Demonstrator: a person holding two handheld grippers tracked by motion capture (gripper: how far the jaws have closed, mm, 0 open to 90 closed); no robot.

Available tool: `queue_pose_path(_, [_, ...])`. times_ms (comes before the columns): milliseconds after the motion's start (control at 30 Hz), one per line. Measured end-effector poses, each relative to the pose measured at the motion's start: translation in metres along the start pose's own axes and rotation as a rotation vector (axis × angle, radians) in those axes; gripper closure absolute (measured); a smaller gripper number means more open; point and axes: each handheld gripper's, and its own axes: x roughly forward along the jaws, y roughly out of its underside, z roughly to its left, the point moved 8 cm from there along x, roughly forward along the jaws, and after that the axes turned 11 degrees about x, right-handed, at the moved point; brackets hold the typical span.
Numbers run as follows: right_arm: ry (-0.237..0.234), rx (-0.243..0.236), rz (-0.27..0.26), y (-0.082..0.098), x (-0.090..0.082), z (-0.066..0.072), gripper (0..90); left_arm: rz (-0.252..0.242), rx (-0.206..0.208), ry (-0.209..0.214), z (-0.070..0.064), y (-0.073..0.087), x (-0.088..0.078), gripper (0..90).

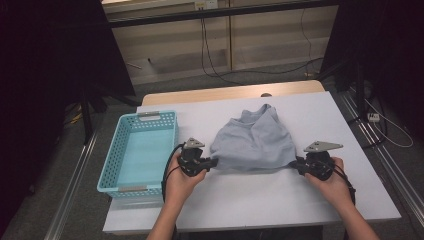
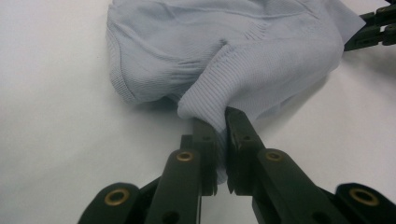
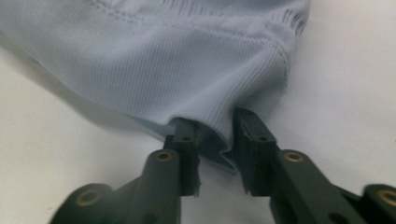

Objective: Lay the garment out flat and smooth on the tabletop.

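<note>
On the white table [image 1: 310,200], the pale blue garment [image 1: 252,142] is pinched tight by the left gripper [image 1: 214,163] — the right gripper [image 1: 296,164] stands slightly apart around its hem. That corner could be dropped — and the cloth dragged askew.

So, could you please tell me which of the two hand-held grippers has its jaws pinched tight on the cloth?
The left hand-held gripper, beside the blue basket: its jaws clamp the pale blue garment; the right one's stand apart.

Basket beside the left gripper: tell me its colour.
The basket is light turquoise blue with perforated walls; the high view shows it best.
</note>
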Motion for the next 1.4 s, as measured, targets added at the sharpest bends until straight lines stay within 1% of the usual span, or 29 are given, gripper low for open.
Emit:
queue_pose_path(100, [-0.006,0.008,-0.025,-0.005,-0.005,0.001,60.7,-0.001,0.002,-0.003,0.001,0.000,-0.001,84.5])
queue_pose_path(133, [-0.007,0.017,-0.042,-0.007,-0.007,0.000,58.2,0.000,0.001,-0.003,0.001,0.000,-0.001,84.7])
queue_pose_path(167, [-0.012,0.029,-0.055,-0.010,-0.010,-0.001,57.8,-0.007,-0.006,-0.006,0.001,-0.001,-0.001,84.8])
queue_pose_path(200, [-0.016,0.036,-0.060,-0.011,-0.011,-0.002,55.7,-0.002,-0.003,-0.009,0.002,0.000,-0.002,85.1])
queue_pose_path(267, [-0.010,0.052,-0.067,-0.011,-0.014,-0.006,48.7,-0.006,-0.013,-0.030,0.004,-0.001,-0.003,85.4])
queue_pose_path(333, [-0.014,0.080,-0.070,-0.011,-0.015,-0.009,41.9,-0.002,-0.014,-0.033,0.005,0.000,-0.004,85.5])
queue_pose_path(433, [-0.035,0.103,-0.062,-0.010,-0.015,-0.011,38.1,0.007,-0.019,-0.031,0.004,0.000,-0.003,85.6])
queue_pose_path(467, [-0.040,0.115,-0.074,-0.011,-0.016,-0.011,35.9,0.008,-0.020,-0.039,0.004,0.001,-0.003,85.6])
queue_pose_path(500, [-0.049,0.123,-0.082,-0.012,-0.017,-0.011,35.4,0.011,-0.021,-0.036,0.004,0.001,-0.003,85.6])
queue_pose_path(567, [-0.055,0.140,-0.099,-0.015,-0.021,-0.013,31.8,0.010,-0.019,-0.044,0.004,0.001,-0.002,85.6])
queue_pose_path(633, [-0.051,0.157,-0.109,-0.016,-0.026,-0.016,30.8,0.002,-0.022,-0.042,0.005,0.000,-0.003,85.6])
queue_pose_path(667, [-0.056,0.166,-0.115,-0.017,-0.027,-0.016,30.7,0.002,-0.026,-0.050,0.007,0.000,-0.003,85.6])
queue_pose_path(700, [-0.054,0.178,-0.130,-0.018,-0.030,-0.019,30.7,0.007,-0.033,-0.045,0.008,0.001,-0.004,85.7])
queue_pose_path(767, [-0.051,0.187,-0.141,-0.018,-0.034,-0.022,31.0,0.006,-0.043,-0.048,0.009,0.002,-0.003,85.7])
queue_pose_path(833, [-0.032,0.200,-0.138,-0.018,-0.033,-0.027,31.4,0.013,-0.047,-0.038,0.009,0.003,-0.003,85.8])
queue_pose_path(867, [-0.027,0.208,-0.135,-0.017,-0.031,-0.028,32.4,0.011,-0.050,-0.039,0.008,0.003,-0.003,85.8])
queue_pose_path(900, [-0.022,0.200,-0.131,-0.016,-0.028,-0.029,35.2,0.016,-0.048,-0.039,0.008,0.004,-0.002,85.9])
queue_pose_path(967, [-0.007,0.182,-0.107,-0.014,-0.020,-0.029,37.1,0.020,-0.051,-0.035,0.007,0.005,-0.002,86.0])
queue_pose_path(1033, [-0.010,0.169,-0.094,-0.015,-0.013,-0.027,42.3,0.020,-0.053,-0.033,0.007,0.005,-0.002,86.1])
queue_pose_path(1133, [0.035,0.125,-0.070,-0.018,-0.002,-0.026,47.2,0.020,-0.048,-0.040,0.006,0.005,-0.003,86.0])
queue_pose_path(1200, [0.049,0.117,-0.045,-0.017,0.003,-0.026,48.8,0.024,-0.044,-0.039,0.005,0.005,-0.003,86.0])
queue_pose_path(1300, [0.040,0.124,0.009,-0.010,0.009,-0.024,56.0,0.031,-0.044,-0.035,0.001,0.006,-0.003,85.9])
queue_pose_path(1333, [0.042,0.124,-0.002,-0.010,0.009,-0.024,62.4,0.030,-0.049,-0.033,0.000,0.006,-0.003,85.9])
queue_pose_path(1367, [0.029,0.126,-0.003,-0.009,0.008,-0.023,66.2,0.033,-0.046,-0.035,-0.001,0.006,-0.003,85.8])
queue_pose_path(1400, [0.027,0.130,-0.002,-0.009,0.008,-0.023,70.3,0.035,-0.045,-0.033,-0.001,0.006,-0.003,85.7])
